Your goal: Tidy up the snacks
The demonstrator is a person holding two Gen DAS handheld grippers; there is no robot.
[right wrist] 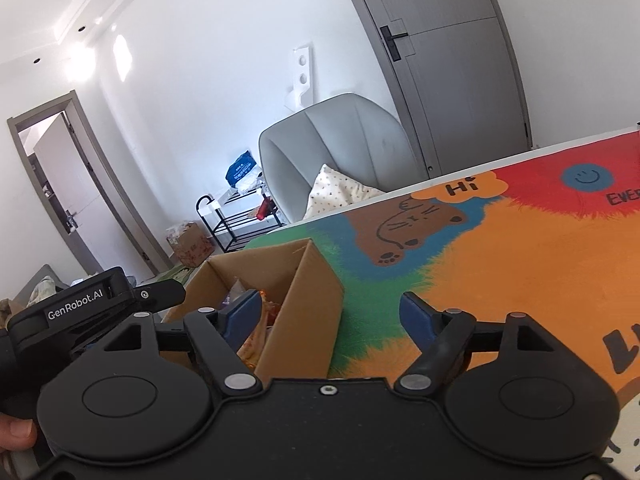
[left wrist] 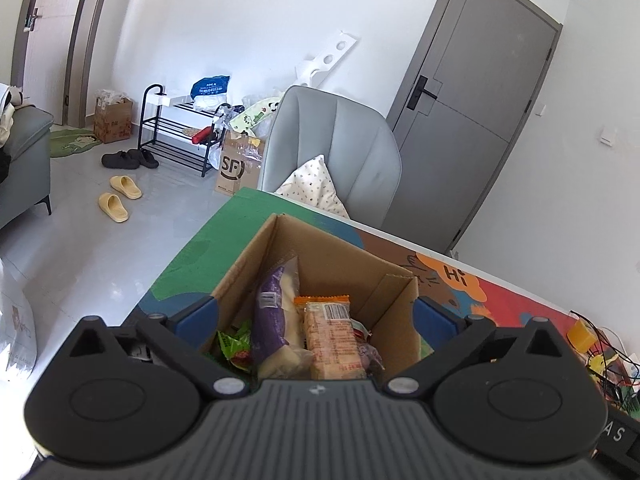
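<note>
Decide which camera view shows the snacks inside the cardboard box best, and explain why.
The left wrist view: it looks down into the cardboard box, showing the purple packet and orange-topped packet. The right wrist view shows mostly the box's outer wall, with only slivers of wrappers.

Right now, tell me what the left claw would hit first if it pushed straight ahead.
Probably the snacks: the open left claw points into the cardboard box, at the purple packet and orange-topped packet. Depth is uncertain.

The left wrist camera looked steeply down from close above into the open cardboard box [left wrist: 320, 264] on the colourful mat [left wrist: 500, 296]; the right wrist camera sat lower, beside the box [right wrist: 296, 280], facing across the mat [right wrist: 520, 248]; both shared the grey armchair [left wrist: 340, 140] and grey door [right wrist: 448, 60].
</note>
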